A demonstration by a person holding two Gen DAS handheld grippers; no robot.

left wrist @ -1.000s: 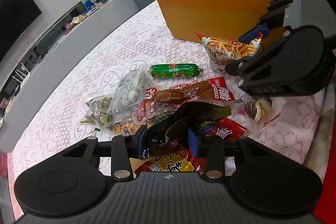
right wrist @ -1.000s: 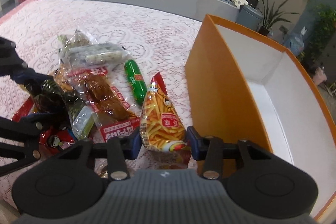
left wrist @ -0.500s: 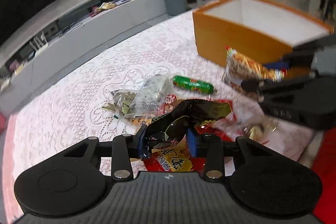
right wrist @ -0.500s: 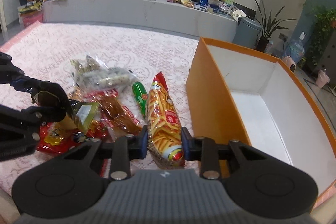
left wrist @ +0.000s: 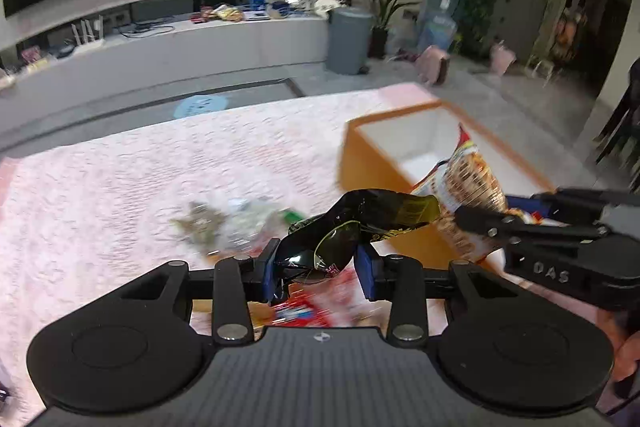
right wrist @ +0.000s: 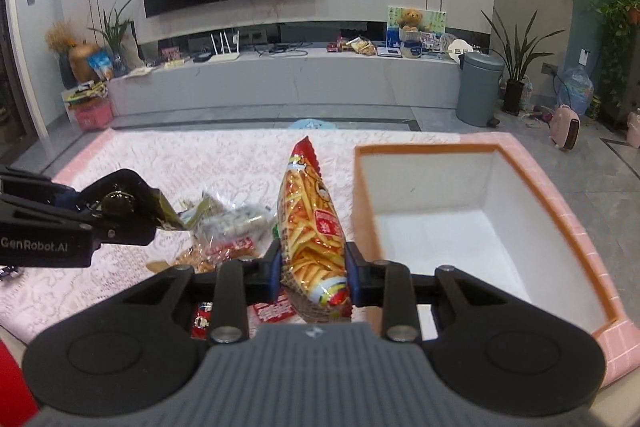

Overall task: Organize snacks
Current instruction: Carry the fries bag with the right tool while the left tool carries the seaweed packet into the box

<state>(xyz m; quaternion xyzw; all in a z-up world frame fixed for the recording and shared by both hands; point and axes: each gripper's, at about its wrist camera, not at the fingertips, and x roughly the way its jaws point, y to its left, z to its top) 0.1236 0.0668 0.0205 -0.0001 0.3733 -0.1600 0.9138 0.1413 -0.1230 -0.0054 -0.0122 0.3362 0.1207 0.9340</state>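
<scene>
My left gripper (left wrist: 320, 265) is shut on a dark green and black snack packet (left wrist: 360, 215), held up off the table. From the right wrist view that packet (right wrist: 132, 199) hangs at the left in the left gripper (right wrist: 92, 207). My right gripper (right wrist: 312, 267) is shut on a long bag of fries-shaped snacks (right wrist: 312, 219), upright between the pads. This bag (left wrist: 468, 179) hangs over the near wall of the orange box. The orange box (right wrist: 560, 211) has a white inside and nothing in it. It stands just right of the fries bag.
Several loose snack packets (right wrist: 228, 227) lie on the pink lace tablecloth (right wrist: 200, 163) below and between the grippers, with red packets (right wrist: 272, 309) nearest me. Beyond the table stand a long grey TV cabinet (right wrist: 280, 83), a grey bin (right wrist: 478, 87) and potted plants.
Both grippers have risen from the table with their packets. The right gripper closed on the fries bag and lifted it beside the box. The left wrist rolled level.
</scene>
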